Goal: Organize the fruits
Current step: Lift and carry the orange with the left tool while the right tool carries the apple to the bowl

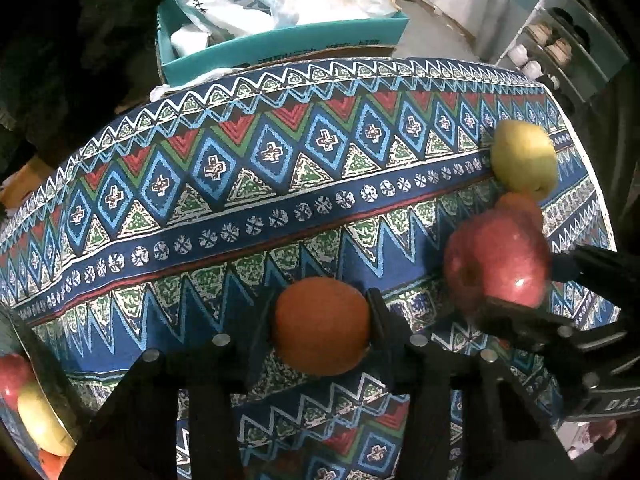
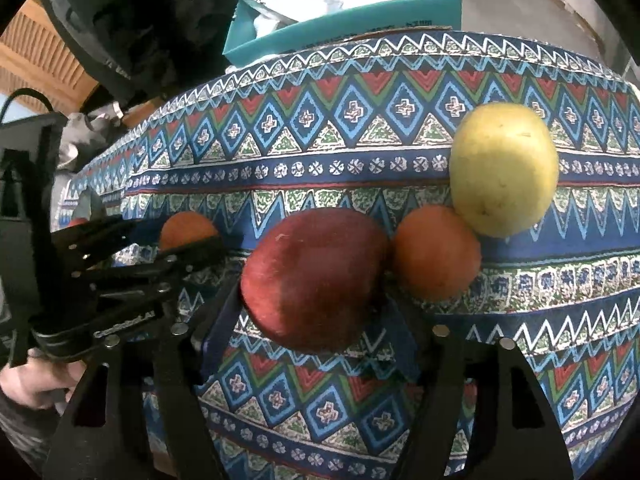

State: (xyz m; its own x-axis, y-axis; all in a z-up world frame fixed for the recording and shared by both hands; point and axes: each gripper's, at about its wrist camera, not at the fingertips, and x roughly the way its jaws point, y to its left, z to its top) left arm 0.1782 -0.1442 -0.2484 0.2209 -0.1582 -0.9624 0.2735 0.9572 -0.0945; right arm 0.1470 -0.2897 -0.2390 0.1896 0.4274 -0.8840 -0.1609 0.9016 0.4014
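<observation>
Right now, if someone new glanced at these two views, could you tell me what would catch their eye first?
First, the busy blue, red and green zigzag-patterned tablecloth filling both views. Next, the fruit on it: a small round orange pinched between the left gripper's black fingers, and a large glossy red apple between the right gripper's fingers. Just beyond the apple, a second orange touches a big yellow-green apple.

Both tools point steeply down: the left tool [image 1: 322,326] clamped tight, the right tool [image 2: 316,280] closed partway.
</observation>
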